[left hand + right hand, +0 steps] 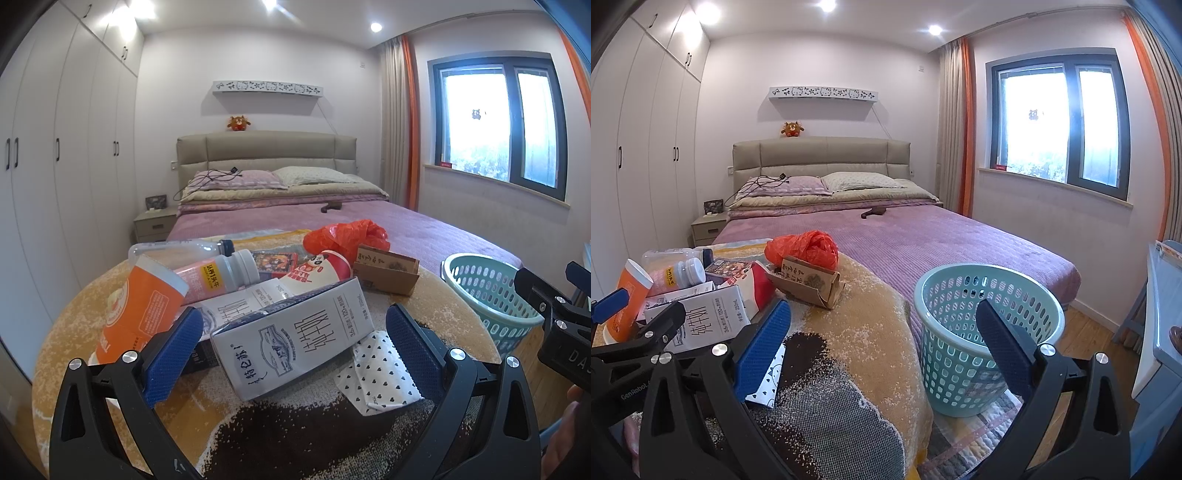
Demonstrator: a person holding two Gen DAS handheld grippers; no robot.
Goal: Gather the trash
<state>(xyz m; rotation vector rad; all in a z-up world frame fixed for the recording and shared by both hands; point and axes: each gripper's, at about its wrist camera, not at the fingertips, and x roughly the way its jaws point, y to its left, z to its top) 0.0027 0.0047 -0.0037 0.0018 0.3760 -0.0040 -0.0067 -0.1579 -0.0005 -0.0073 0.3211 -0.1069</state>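
Reaching for first pickup: left gripper (293, 345) was wide open, empty, straddling the white milk carton (291, 334) atop the trash pile on the blanket. Right gripper (882, 347) hung open, empty, near the teal basket (964, 363). Next: close on carton, carry to basket.

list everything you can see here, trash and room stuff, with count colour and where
milk carton: 2, white, front of pile
bottle: 2, pink and clear, lying behind cartons
cup: 1, orange, pile's left
plastic bag: 1, orange-red, pile's rear
cardboard packet: 1, brown, beside bag
heart-print wrapper: 1, white, under carton
blanket: 1, tan, bed's foot
basket: 1, teal, floor, right
bed: 1, purple
plush toy: 1, brown, headboard
left gripper: jaws open around carton
right gripper: jaws open
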